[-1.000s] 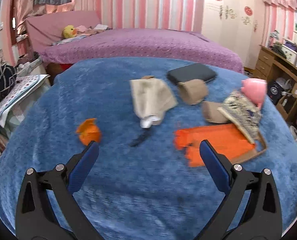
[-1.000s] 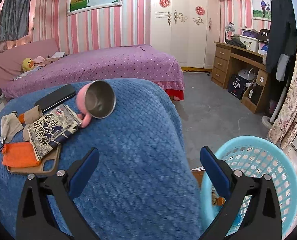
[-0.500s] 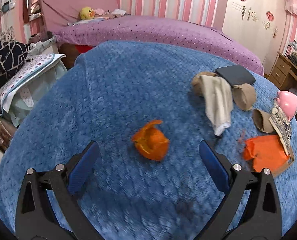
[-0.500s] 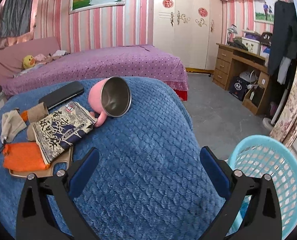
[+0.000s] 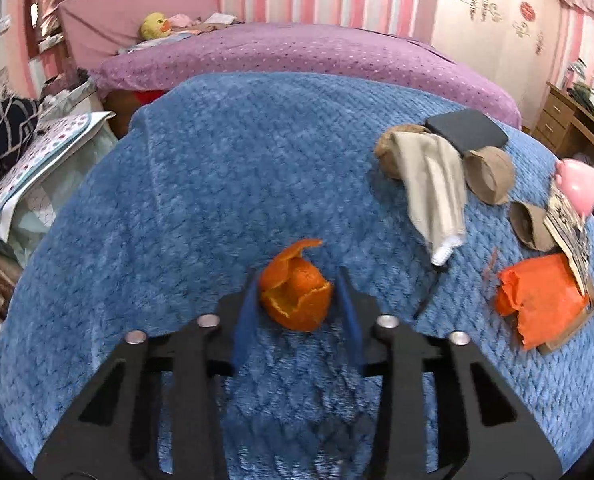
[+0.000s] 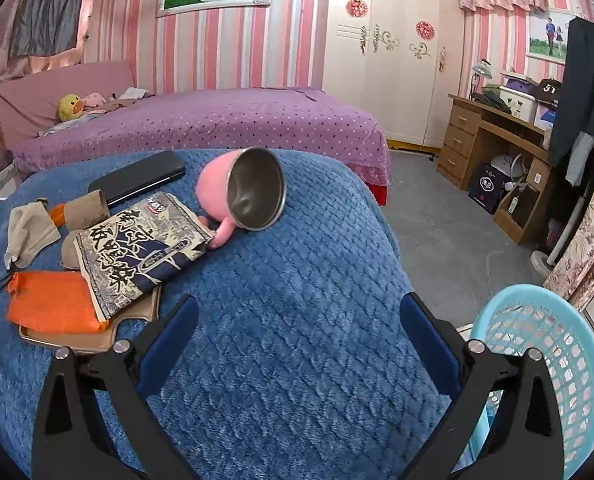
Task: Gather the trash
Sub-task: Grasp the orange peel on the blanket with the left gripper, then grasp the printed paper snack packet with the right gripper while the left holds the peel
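An orange peel [image 5: 296, 294] lies on the blue blanket [image 5: 233, 184]. My left gripper [image 5: 297, 280] has closed its blue fingers on both sides of the peel. My right gripper [image 6: 297, 312] is open and empty above the blanket's right part. A light blue mesh basket [image 6: 557, 364] stands on the floor at the lower right of the right wrist view. An orange wrapper [image 5: 545, 300] and a printed snack bag [image 6: 137, 248] lie on a brown tray [image 6: 97, 338].
A beige cloth [image 5: 433, 184], brown paper cups [image 5: 491, 176], a black case [image 5: 467, 130] and a tipped pink mug [image 6: 241, 192] lie on the blanket. A purple bed [image 6: 201, 120] is behind, a wooden desk [image 6: 493, 140] at the right.
My left gripper moved toward the orange peel and closed its fingers around it. My right gripper stayed open and shifted slightly forward over the blanket.
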Demonstrator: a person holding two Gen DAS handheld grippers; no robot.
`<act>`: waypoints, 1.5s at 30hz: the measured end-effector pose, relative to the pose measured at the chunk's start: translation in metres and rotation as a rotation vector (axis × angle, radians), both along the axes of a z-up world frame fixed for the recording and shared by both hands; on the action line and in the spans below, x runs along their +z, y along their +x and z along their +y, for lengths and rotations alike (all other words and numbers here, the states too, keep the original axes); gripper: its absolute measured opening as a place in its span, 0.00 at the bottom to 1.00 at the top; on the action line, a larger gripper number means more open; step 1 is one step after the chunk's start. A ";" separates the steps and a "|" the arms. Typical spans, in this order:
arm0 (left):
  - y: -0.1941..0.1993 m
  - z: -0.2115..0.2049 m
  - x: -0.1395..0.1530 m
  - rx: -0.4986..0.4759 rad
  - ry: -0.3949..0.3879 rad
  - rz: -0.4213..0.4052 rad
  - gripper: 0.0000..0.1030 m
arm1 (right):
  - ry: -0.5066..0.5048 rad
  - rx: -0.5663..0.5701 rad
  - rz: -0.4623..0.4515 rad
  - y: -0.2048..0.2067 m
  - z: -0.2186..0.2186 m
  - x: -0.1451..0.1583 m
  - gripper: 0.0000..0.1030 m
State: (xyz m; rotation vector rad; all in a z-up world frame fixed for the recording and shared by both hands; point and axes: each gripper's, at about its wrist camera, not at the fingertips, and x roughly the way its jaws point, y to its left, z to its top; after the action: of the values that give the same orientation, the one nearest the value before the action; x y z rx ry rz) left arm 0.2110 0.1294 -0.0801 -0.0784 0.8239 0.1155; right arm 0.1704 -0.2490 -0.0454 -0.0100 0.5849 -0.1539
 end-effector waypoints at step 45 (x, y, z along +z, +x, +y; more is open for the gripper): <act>-0.004 -0.002 0.018 0.088 -0.002 -0.057 0.24 | -0.192 0.189 0.037 0.034 0.102 0.016 0.30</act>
State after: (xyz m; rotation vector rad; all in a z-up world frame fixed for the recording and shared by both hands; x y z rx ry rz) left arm 0.2069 0.1274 -0.0616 -0.1198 0.7633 0.1944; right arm 0.2043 -0.1472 -0.0291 -0.2537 0.6016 -0.0252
